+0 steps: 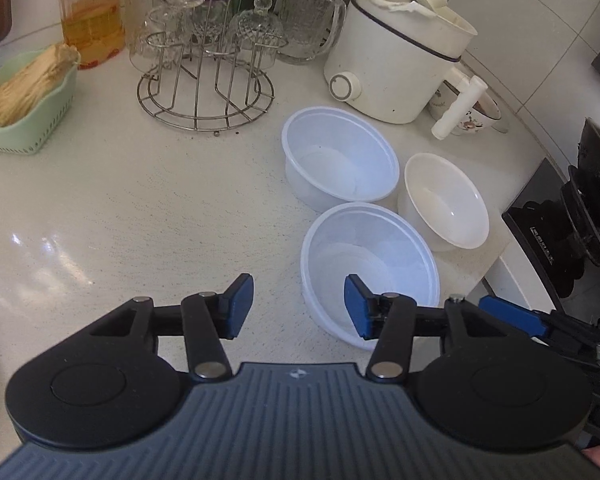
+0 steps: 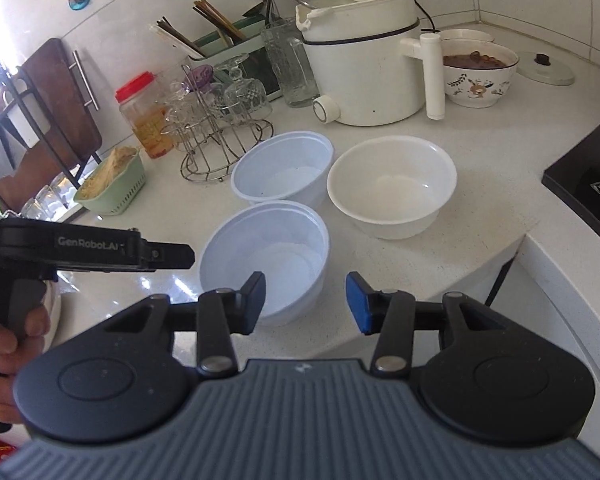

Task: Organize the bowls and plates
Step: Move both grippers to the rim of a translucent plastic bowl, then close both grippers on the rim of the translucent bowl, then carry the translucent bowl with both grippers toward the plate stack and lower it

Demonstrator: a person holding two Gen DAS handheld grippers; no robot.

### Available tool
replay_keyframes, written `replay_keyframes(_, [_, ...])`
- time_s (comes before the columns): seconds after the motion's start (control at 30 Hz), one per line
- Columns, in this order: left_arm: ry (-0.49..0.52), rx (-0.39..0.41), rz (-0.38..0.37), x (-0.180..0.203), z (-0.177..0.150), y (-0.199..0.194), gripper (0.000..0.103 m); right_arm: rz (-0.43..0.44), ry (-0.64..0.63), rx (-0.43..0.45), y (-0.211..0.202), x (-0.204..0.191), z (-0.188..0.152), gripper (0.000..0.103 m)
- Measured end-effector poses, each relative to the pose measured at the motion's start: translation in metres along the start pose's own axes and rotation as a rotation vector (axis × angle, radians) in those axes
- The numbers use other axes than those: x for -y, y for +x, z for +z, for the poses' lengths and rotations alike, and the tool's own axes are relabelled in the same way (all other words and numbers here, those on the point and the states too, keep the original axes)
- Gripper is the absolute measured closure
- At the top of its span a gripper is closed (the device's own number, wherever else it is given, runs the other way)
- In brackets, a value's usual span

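- Three bowls cluster near the countertop's (image 2: 480, 240) right edge: the near translucent bowl (image 2: 264, 256), the far translucent bowl (image 2: 284, 168) touching it, and the white bowl (image 2: 392, 184) beside both
- left gripper (image 1: 300, 308) released, holding nothing; its right finger hides part of the near bowl's rim
- right gripper (image 2: 306, 300) likewise released and unladen
- behind stand the glass rack (image 2: 224, 136) and white cooker (image 2: 364, 68); the floral bowl (image 2: 478, 76) sits half hidden behind the cooker's handle

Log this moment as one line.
left hand-held gripper: open, empty | right hand-held gripper: open, empty | near plastic bowl, far plastic bowl, white bowl: separate on counter, unstacked
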State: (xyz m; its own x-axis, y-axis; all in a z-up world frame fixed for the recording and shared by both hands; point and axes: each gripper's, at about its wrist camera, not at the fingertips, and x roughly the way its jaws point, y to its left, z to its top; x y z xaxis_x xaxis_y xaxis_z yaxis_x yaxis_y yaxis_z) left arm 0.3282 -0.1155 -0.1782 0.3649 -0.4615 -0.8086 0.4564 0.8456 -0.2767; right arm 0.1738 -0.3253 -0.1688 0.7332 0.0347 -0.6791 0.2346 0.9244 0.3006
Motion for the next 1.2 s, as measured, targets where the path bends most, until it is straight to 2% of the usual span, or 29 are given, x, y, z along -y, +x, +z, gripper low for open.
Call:
replay_keyframes(0.17, [-0.007,-0.037,-0.010,-0.002,0.005,0.015,0.056,-0.005,0.002,0.001,0.019,0.001,0.006,0.057])
replay_keyframes(0.27, [-0.008,-0.043,-0.016,-0.001,0.007,0.021,0.063,-0.024,0.020,-0.013,0.028,0.003,0.008,0.066])
replay_keyframes(0.33, [-0.025,-0.051,-0.020,-0.002,0.007,0.025,0.072,-0.053,0.017,-0.025,0.032,0.002,0.008,0.074])
replay_keyframes(0.4, [-0.041,-0.043,-0.046,-0.002,0.008,0.025,0.088,-0.042,0.026,-0.030,0.034,0.002,0.009,0.075])
replay_keyframes(0.43, [-0.045,-0.036,-0.052,-0.002,0.008,0.024,0.090,-0.035,0.027,-0.032,0.035,0.001,0.009,0.076])
replay_keyframes(0.57, [-0.031,-0.040,-0.039,0.000,0.010,0.025,0.091,-0.043,0.020,-0.029,0.032,0.000,0.010,0.082])
replay_keyframes(0.8, [-0.043,-0.027,-0.037,-0.007,0.018,0.009,0.091,0.017,0.054,-0.011,0.024,-0.004,0.019,0.082])
replay_keyframes(1.2, [-0.157,0.030,0.023,-0.065,0.009,-0.043,0.091,0.163,0.014,-0.040,0.035,-0.055,0.023,0.082])
